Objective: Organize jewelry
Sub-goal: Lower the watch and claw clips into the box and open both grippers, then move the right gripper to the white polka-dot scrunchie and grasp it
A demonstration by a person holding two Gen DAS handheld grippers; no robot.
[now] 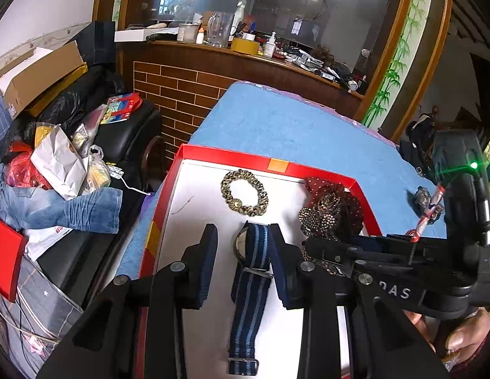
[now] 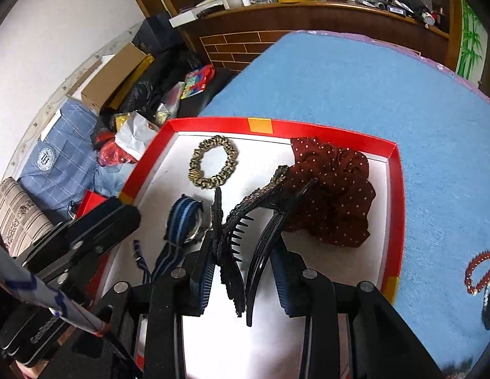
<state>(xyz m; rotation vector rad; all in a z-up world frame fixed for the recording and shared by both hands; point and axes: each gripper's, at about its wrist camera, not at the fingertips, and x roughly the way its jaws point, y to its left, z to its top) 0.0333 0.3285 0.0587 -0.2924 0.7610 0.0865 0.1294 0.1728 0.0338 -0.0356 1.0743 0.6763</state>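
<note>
Left gripper (image 1: 245, 252): jaws spread apart, one finger on each side of the blue striped watch (image 1: 249, 287), which lies flat on the white floor of the red box (image 1: 232, 154). The right finger stands just beside the strap near the watch face; whether it touches cannot be told. The strap runs lengthwise between the fingers toward the camera, buckle end nearest.

Right gripper (image 2: 241, 271): a black hair clip (image 2: 245, 237) with comb teeth and a beaded, lace-like top sits between its fingers. The clip stands tilted, its toothed halves parted. Whether the pads actually press on it cannot be told from this view. In the left wrist view the right gripper (image 1: 311, 246) reaches in from the right, with the beaded clip (image 1: 320, 218) at its tip.

Box contents: a leopard-print scrunchie (image 2: 213, 162) lies near the far wall, apart from the other items. A dark red dotted scrunchie (image 2: 333, 189) occupies the far right corner, touching the clip's far end. The watch (image 2: 181, 224) lies left of the clip, inside the box.

Outside the box, on the blue cloth (image 2: 355, 88) covering the table: a red bead bracelet (image 2: 480, 271) and a dark item beside it, well to the right of the box.
</note>
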